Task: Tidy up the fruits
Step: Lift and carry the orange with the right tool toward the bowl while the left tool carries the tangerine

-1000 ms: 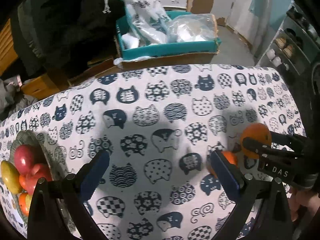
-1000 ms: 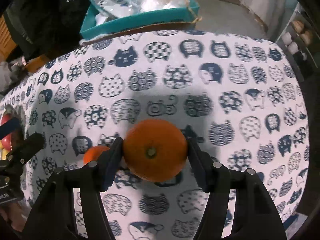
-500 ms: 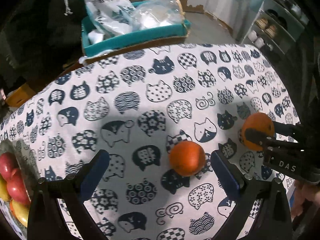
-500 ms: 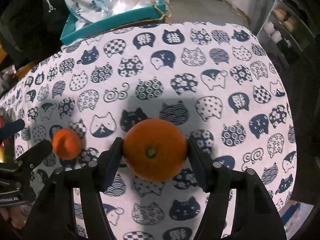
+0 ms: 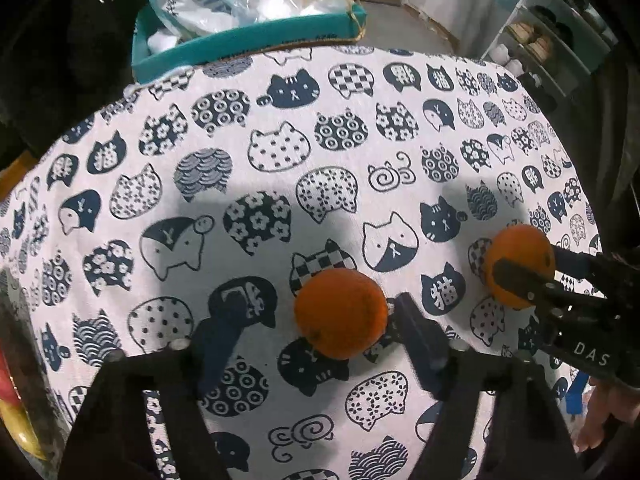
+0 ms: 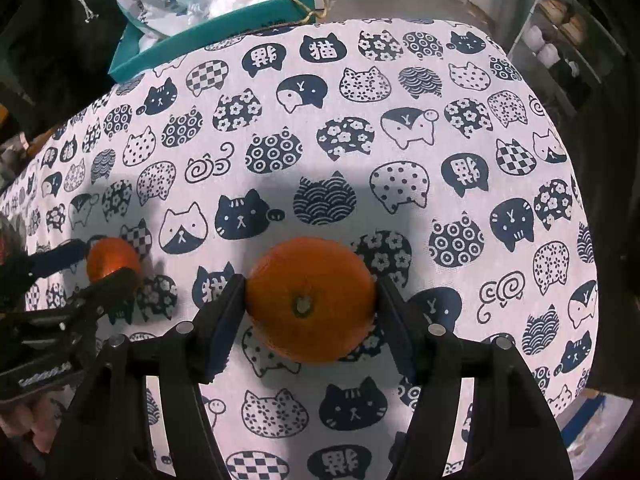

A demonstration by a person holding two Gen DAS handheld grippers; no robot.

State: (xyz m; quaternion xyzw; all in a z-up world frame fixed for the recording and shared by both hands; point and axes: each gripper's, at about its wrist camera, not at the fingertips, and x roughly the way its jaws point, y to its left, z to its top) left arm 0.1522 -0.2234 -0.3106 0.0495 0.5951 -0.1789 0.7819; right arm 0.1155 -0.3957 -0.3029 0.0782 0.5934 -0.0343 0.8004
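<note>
1. Though barely visible at far left, red and yellow fruit [image 5: 16, 432] apparently gathered already.
2. Left gripper [image 5: 314, 320] – jaws just closing, not yet clamped; small round orange mandarin [image 5: 340, 312] between them on the cat-print tablecloth [image 5: 280, 140], touching one pad only.
3. Right gripper [image 6: 310, 292] – jaws just eased wider, yet pressed on the large stem-up orange [image 6: 310, 300]; delivery of both likely remaining.

Two oranges [image 5: 340, 312] [image 5: 516, 256], two claws [image 5: 312, 344] [image 6: 308, 312], one teal box [image 5: 248, 36]
</note>
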